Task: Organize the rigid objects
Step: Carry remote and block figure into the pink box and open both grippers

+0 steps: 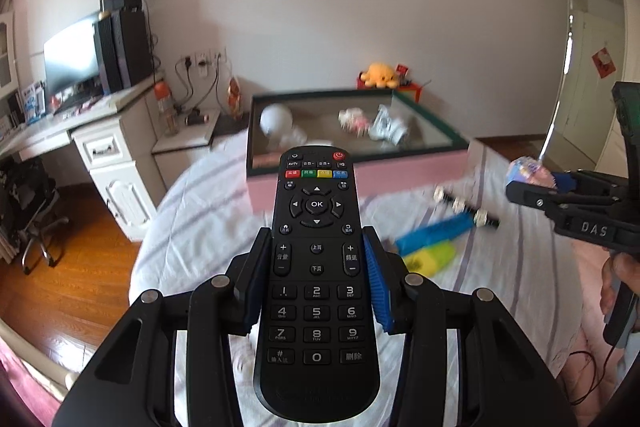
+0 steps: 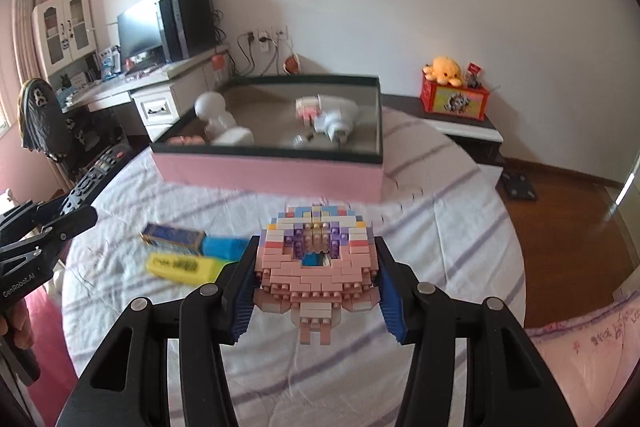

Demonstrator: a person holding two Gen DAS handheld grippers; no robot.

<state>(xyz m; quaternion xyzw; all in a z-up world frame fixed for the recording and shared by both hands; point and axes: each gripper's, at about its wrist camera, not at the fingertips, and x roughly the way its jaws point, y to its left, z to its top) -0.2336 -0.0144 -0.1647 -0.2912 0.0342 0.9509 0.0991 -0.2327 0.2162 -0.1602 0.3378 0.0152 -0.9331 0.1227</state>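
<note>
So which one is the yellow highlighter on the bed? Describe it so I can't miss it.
Start at the pink box on the striped bedsheet. In front of it, loose on the sheet, lie a dark blue carton, a blue marker and, nearest the camera, the yellow highlighter. It is the only yellow one, with black print on its side.

The right gripper, at lower centre of the frame, clamps a pink brick-built model between its blue pads. Left of it on the striped sheet lie a blue highlighter, a yellow highlighter and a small blue box. Above centre sits a pink box holding white items. At the left edge, the left gripper holds a remote control.
</note>
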